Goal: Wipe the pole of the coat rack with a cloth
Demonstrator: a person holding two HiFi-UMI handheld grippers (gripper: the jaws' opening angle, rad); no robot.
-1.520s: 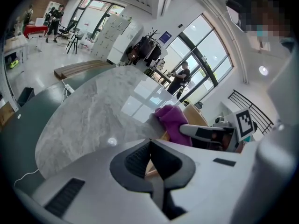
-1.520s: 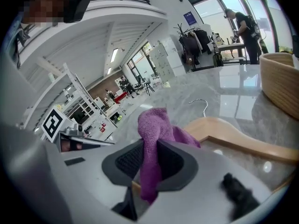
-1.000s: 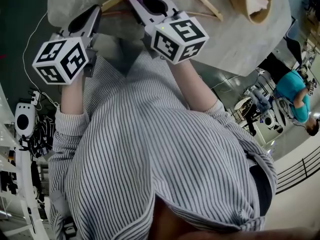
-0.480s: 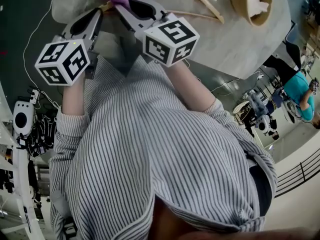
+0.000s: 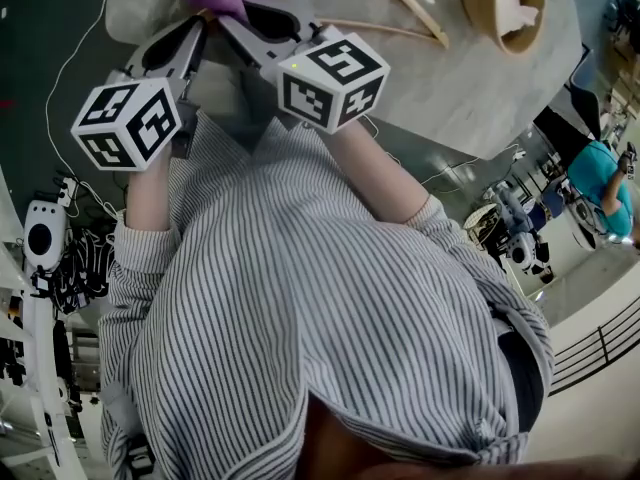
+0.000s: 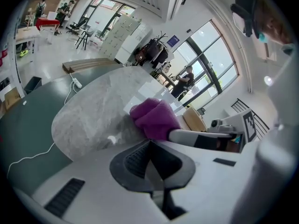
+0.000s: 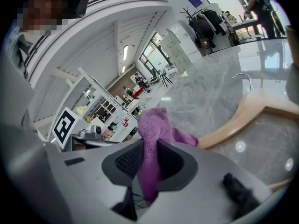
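We hold the right gripper (image 7: 148,149) with its jaws clamped on the purple cloth (image 7: 158,125). A fold of the cloth runs down between the two dark pads, and the rest bunches up beyond the fingertips. In the head view, the cloth sits at the near edge of the round marble table (image 5: 480,88), bunched at the tip of the right gripper. The left gripper (image 6: 149,146) is just beside the right gripper, on its left, and points toward the same table edge. Its jaws are pressed together at the tips with nothing between them, and the cloth lies just beyond those tips. We cannot tell whether the left gripper touches the cloth. A wooden hanger (image 5: 410,8) lies flat on the table, and one of its arms reaches toward the cloth. A round wooden bowl (image 5: 478,3) stands on the table farther to the right, well apart from both grippers. Below the grippers, our forearms and striped shirt (image 5: 330,318) fill most of the head view.
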